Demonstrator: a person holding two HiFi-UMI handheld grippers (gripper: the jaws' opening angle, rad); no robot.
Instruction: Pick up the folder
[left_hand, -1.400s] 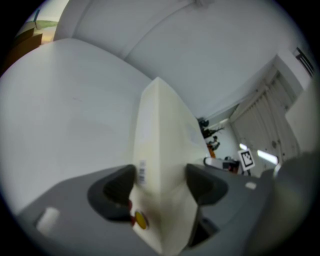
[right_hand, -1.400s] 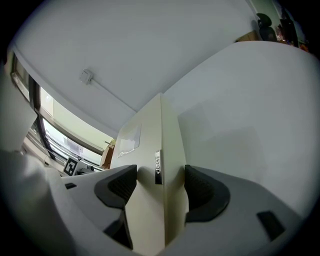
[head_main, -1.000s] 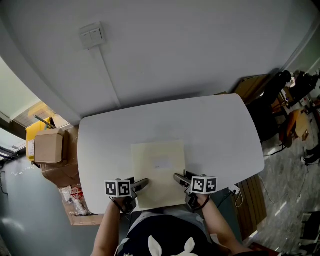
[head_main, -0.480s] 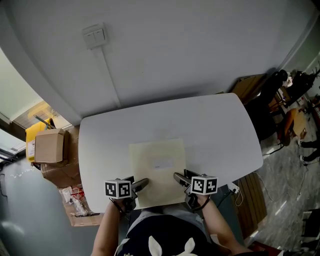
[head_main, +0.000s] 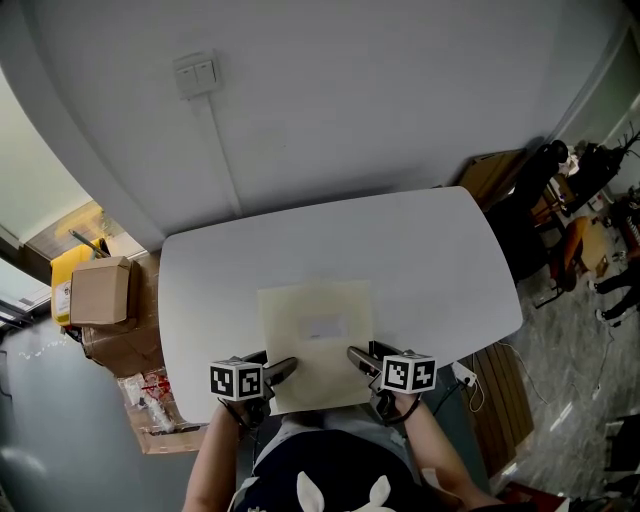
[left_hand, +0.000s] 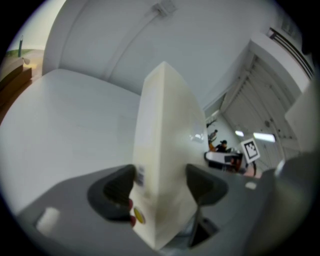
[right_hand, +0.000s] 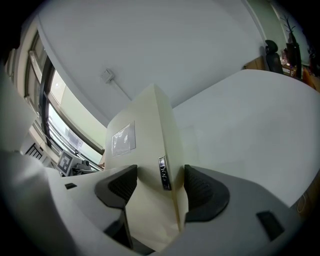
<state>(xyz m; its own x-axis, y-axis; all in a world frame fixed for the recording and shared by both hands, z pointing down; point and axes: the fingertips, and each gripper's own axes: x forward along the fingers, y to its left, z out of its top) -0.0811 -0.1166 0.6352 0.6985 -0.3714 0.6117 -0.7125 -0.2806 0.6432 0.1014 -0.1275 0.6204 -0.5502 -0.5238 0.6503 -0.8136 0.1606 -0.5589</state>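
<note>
The cream folder (head_main: 316, 340) is at the middle of the near edge of the white table (head_main: 430, 260). The left gripper (head_main: 283, 368) is clamped on its near left corner, the right gripper (head_main: 357, 357) on its near right corner

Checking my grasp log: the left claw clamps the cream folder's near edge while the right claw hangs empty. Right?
No. The right claw is not empty: the right gripper view shows the cream folder clamped between its jaws too. The left claw clamps the near edge as stated.
</note>
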